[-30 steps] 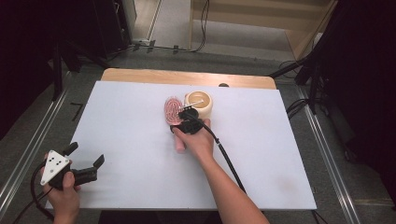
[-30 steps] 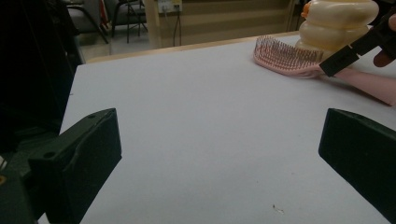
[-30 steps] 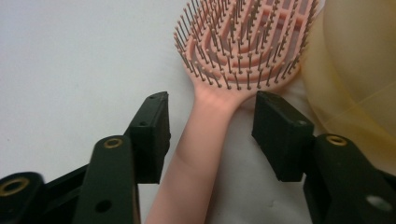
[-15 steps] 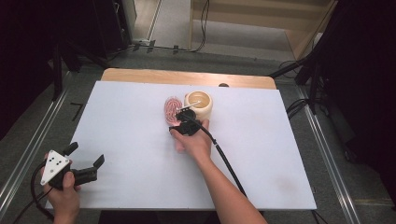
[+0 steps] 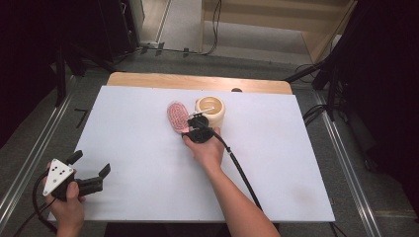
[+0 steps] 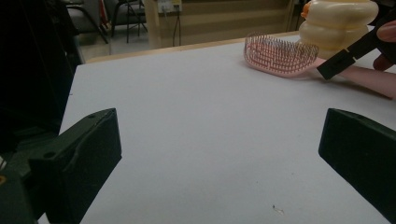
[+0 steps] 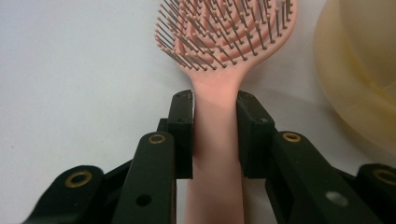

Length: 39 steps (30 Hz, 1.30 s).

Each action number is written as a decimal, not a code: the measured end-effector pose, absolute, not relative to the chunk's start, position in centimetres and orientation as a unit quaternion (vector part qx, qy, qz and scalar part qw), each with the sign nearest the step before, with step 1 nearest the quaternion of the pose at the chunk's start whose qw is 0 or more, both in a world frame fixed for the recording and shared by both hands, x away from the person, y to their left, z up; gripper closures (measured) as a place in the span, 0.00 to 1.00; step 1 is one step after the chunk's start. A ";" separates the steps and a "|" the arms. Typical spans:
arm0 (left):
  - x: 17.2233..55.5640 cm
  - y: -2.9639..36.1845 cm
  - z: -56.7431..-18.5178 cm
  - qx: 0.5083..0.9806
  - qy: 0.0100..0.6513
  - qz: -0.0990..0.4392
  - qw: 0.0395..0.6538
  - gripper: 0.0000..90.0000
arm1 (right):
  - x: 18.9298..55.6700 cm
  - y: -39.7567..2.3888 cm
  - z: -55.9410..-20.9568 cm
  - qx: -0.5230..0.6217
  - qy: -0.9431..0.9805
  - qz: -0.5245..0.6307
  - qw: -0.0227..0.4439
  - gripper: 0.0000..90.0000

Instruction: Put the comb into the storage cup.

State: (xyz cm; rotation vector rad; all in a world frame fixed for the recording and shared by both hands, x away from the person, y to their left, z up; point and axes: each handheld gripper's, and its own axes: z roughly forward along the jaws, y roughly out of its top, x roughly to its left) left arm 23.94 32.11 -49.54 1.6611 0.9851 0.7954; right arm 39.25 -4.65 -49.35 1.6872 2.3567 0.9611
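Right gripper [image 7: 215,135] has its jaws clamped on the handle of the pink hairbrush [image 7: 224,46], which lies bristles-up on the white worktop [image 5: 296,163] just beside the cream-coloured pot [image 5: 211,109]. Left gripper [image 5: 89,170] sits at the worktop's near left corner, jaws spread wide, holding nothing.

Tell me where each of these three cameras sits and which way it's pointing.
High view: above the person's side, looking forward and down on the white table; both forearms show.
Left gripper view: rides the left tongs, looking low across the table; open jaws show.
Right gripper view: rides the right tongs, looking down its jaws.
Shared: the pink hairbrush and cream pot.
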 end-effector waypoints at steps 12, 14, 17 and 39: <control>24.0 32.1 -49.6 0.687 0.408 0.328 0.504 0.00 | 38.3 -4.8 -48.6 0.517 0.776 0.357 0.057 0.81; 24.0 32.1 -49.6 0.688 0.408 0.328 0.503 0.00 | 38.0 -4.9 -48.4 0.509 0.775 0.369 0.058 0.85; 24.0 32.1 -49.6 0.688 0.407 0.327 0.503 0.00 | 37.8 -4.9 -48.2 0.498 0.780 0.373 0.064 0.85; 24.1 31.9 -49.5 0.694 0.404 0.326 0.499 0.00 | 36.6 -5.1 -48.4 0.451 0.803 0.385 0.064 0.86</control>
